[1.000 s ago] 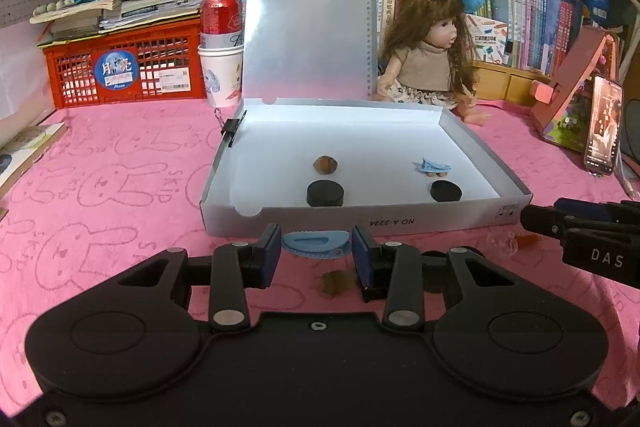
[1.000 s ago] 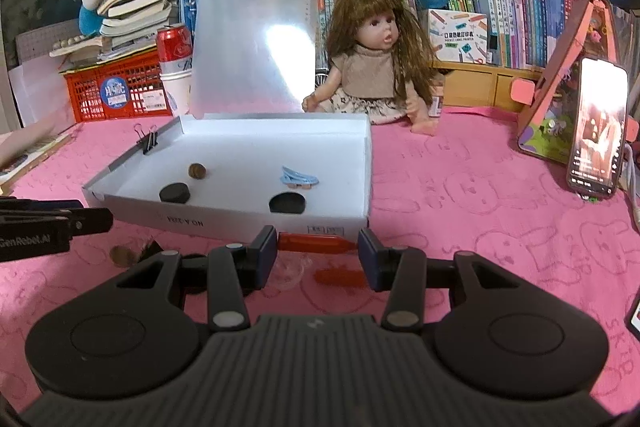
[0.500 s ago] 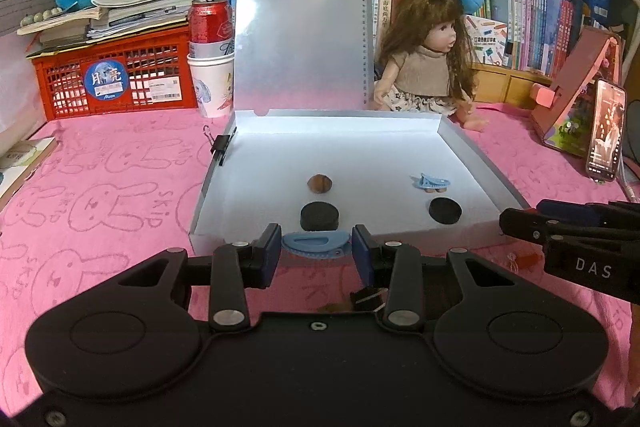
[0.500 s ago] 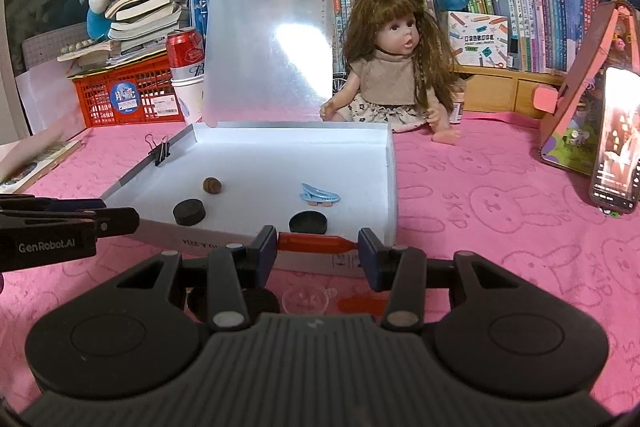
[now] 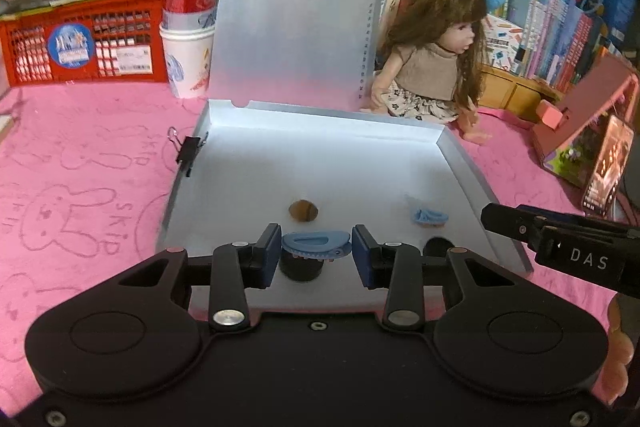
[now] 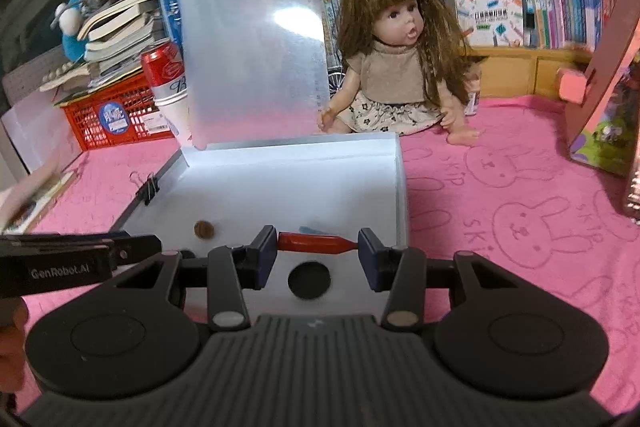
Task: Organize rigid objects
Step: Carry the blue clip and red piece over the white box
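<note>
A shallow white box [image 5: 224,131] [image 6: 400,187] with its clear lid raised lies on the pink cloth. Inside are a brown nut [image 5: 303,210] [image 6: 204,228], two black discs [image 5: 300,269] [image 6: 309,279] and a small blue clip [image 5: 429,216]. My left gripper [image 5: 316,251] is shut on a blue hair clip [image 5: 316,245] and holds it over the box's front part. My right gripper [image 6: 318,247] is shut on a red peg-like piece [image 6: 316,242] over the box's front right. Each gripper shows at the edge of the other's view.
A doll [image 6: 396,67] sits behind the box. A red can in a paper cup [image 5: 188,27] and a red crate [image 5: 80,43] stand at the back left. A black binder clip [image 5: 188,151] grips the box's left wall. A pink stand with a phone [image 5: 600,155] is at the right.
Both grippers have moved forward and up with their objects, from the cloth in front of the box to over its inside.
</note>
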